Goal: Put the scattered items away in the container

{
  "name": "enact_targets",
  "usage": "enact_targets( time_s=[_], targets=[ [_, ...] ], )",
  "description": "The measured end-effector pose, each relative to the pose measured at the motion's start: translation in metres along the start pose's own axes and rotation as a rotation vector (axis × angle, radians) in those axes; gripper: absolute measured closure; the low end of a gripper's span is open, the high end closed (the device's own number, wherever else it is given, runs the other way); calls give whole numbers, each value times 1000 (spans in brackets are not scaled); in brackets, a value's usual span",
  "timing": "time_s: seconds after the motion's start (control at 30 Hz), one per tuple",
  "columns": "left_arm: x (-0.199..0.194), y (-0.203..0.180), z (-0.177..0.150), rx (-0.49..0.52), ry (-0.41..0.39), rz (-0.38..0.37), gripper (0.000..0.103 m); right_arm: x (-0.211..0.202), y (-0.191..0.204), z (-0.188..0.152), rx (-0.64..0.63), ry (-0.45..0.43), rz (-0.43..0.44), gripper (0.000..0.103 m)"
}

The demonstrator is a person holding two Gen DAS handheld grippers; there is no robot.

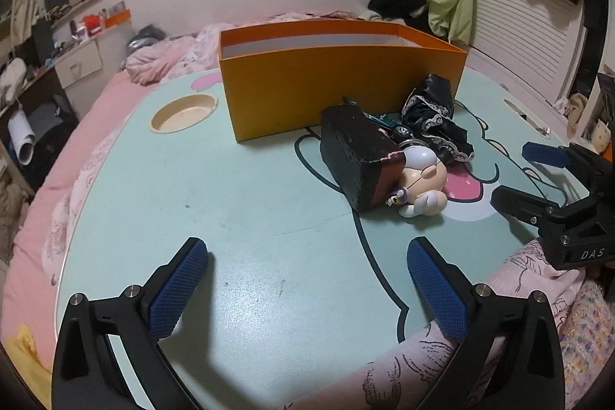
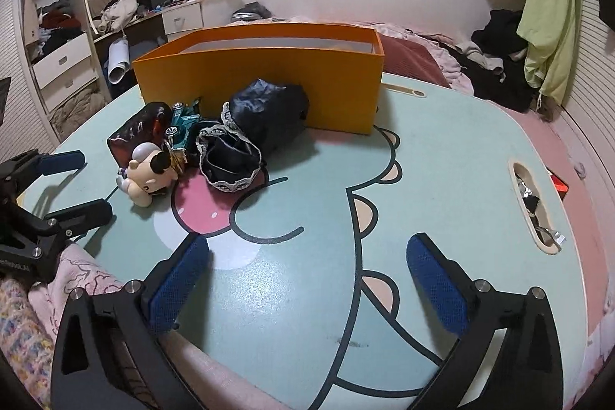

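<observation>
Both claws spread, empty: left claw (image 1: 307,279), right claw (image 2: 307,275). Toy pile — figurine (image 2: 148,175), black pouch (image 2: 265,114) — just before orange box (image 2: 269,79), nearer right claw, ahead-left of it.

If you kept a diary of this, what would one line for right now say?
stage: start | left gripper: open, empty | right gripper: open, empty | orange box: nothing seen inside | figurine, black pouch: on table

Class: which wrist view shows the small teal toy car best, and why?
The right wrist view: the teal toy car shows its body and a wheel between the dark box and the black lace pouch. In the left wrist view the dark box hides most of it, leaving a sliver.
</observation>
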State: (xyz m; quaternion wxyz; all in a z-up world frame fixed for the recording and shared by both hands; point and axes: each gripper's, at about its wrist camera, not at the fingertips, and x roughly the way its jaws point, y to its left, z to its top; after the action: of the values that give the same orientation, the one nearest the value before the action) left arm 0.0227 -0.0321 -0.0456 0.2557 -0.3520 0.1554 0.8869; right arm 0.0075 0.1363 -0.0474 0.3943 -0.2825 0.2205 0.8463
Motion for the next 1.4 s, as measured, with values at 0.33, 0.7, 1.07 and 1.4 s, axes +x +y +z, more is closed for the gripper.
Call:
enact_targets(
  time_s=[0.33,0.7,1.07,1.4],
  targets=[
    [0,0,1,0,0,0,0,0,0,-1,3,0,0,0],
    [0,0,2,1,-1,0,0,0,3,-2,6,0,-3,0],
    [0,0,2,1,-1,0,0,0,4,-2,10,1,-7,0],
    [0,0,2,2,-2,-1,0,0,4,-2,13,0,-10,0]
  ],
)
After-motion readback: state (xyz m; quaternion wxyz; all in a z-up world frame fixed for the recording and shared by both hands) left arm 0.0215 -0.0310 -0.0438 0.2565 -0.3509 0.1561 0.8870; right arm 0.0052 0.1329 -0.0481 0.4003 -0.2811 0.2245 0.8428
